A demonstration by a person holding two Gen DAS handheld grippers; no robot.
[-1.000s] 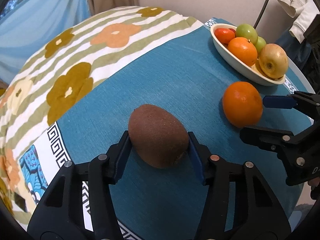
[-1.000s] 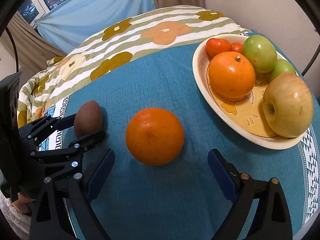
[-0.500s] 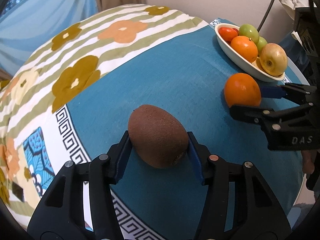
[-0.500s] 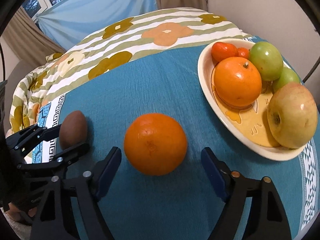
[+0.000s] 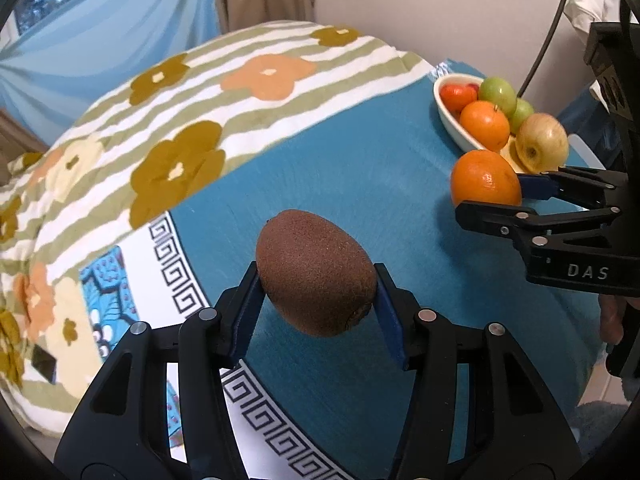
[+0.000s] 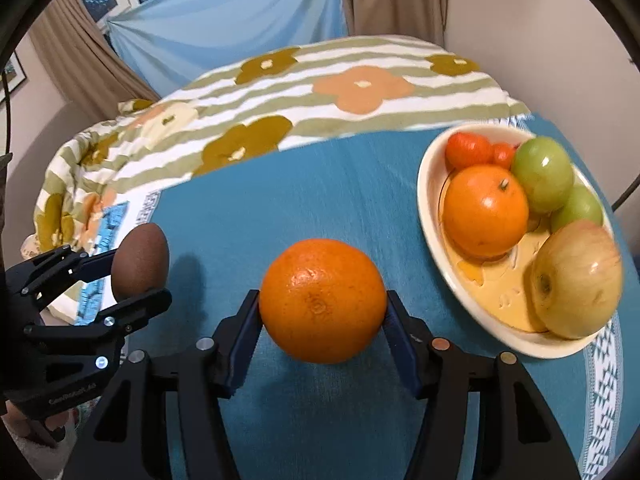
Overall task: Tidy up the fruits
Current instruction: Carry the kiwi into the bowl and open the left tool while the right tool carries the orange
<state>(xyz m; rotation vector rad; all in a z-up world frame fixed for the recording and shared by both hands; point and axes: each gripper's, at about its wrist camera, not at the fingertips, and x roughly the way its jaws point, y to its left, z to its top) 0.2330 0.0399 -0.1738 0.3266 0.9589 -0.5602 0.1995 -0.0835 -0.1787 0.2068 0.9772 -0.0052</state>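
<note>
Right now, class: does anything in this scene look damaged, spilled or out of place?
Nothing stands out. The kiwi and the orange sit in the grippers, intact; the other fruit rests tidily in the dish.

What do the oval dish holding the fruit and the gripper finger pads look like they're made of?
Dish: probably glazed ceramic. It is cream with a smooth, thick rim and a glossy yellow inside with a faint printed pattern; hard plastic can't be ruled out.
Finger pads: matte blue strips, likely rubber or soft plastic, on black rigid plastic arms with metal pivot pins.
</note>
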